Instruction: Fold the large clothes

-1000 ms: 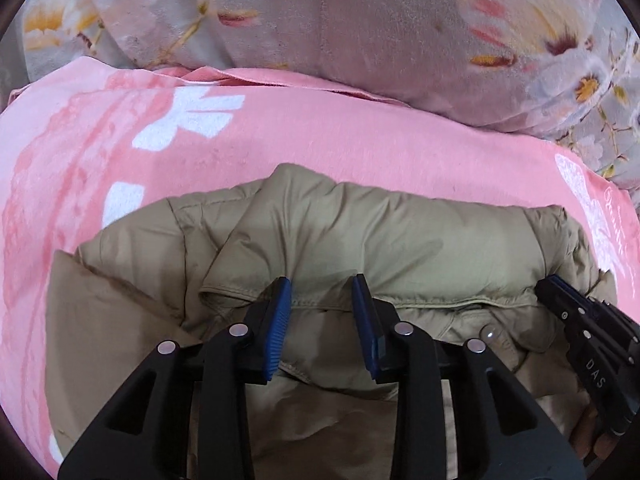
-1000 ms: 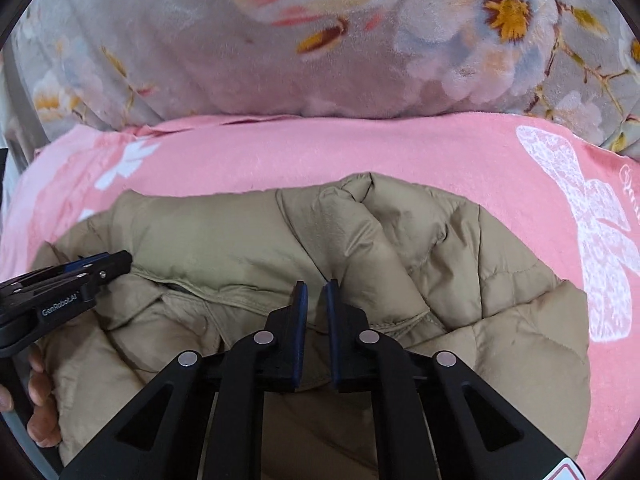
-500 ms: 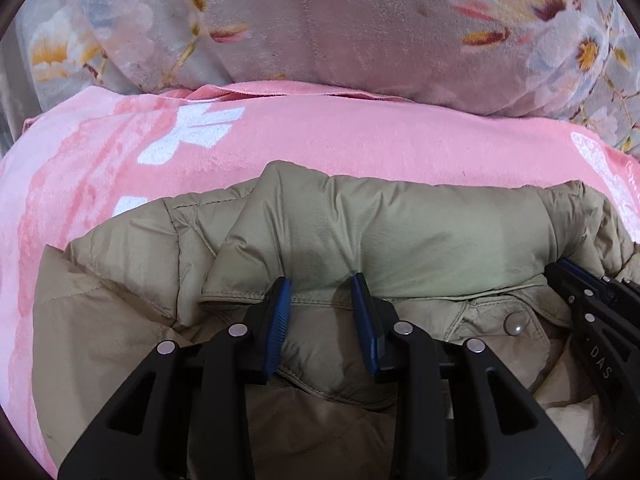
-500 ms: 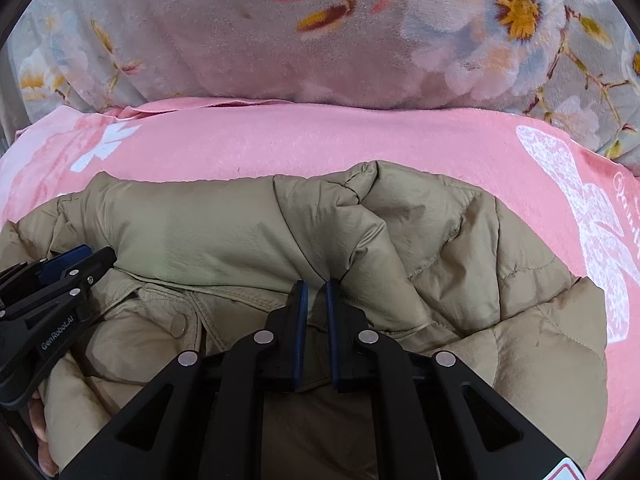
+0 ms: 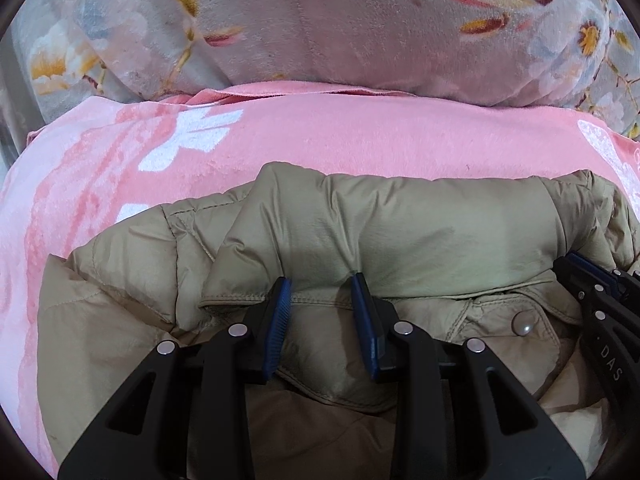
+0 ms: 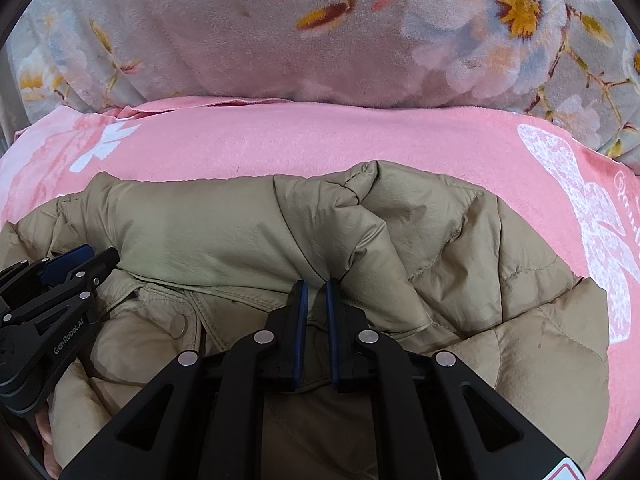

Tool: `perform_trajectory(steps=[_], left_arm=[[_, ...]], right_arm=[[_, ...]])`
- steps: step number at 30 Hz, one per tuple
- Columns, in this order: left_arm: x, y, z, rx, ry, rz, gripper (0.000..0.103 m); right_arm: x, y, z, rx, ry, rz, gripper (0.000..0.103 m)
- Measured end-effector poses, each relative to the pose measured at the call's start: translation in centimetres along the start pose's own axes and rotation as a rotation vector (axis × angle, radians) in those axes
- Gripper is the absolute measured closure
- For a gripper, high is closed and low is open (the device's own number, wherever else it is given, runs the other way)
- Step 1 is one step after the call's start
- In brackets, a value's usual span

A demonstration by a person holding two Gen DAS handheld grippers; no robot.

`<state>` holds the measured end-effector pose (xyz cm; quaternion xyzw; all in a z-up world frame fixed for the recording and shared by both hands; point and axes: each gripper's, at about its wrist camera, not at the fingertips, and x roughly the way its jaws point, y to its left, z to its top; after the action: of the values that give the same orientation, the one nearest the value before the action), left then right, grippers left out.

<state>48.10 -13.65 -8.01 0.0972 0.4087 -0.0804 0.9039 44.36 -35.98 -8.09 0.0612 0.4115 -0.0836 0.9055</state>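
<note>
A beige padded jacket (image 5: 400, 232) lies bunched on a pink blanket (image 5: 360, 140), and it fills the lower half of both wrist views. Its thick collar fold runs across the middle, from nine o'clock to three o'clock. One snap button (image 5: 522, 325) sits below this fold, near the front edge.

The left gripper (image 5: 320, 282) pinches the seam edge of the collar fold; its jaws stand a little apart, with a thick piece of fabric between the blue pads. The right gripper (image 6: 316, 284) holds the same fold further along, and its jaws are nearly together on a thin pinch of the cloth. In each view the other gripper shows at the side, at about four o'clock in the left view and eight o'clock in the right view.

Beyond the blanket, at twelve o'clock, lies a grey flowered quilt (image 6: 280, 40).
</note>
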Motion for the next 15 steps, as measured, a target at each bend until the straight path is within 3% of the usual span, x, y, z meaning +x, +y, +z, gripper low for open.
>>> perform_trajectory(steps=[15], left_arm=[[-0.12,-0.09,0.01,0.008,0.004,0.007,0.073]], right_arm=[[-0.01,0.0,0.03,-0.001,0.001,0.001,0.098]])
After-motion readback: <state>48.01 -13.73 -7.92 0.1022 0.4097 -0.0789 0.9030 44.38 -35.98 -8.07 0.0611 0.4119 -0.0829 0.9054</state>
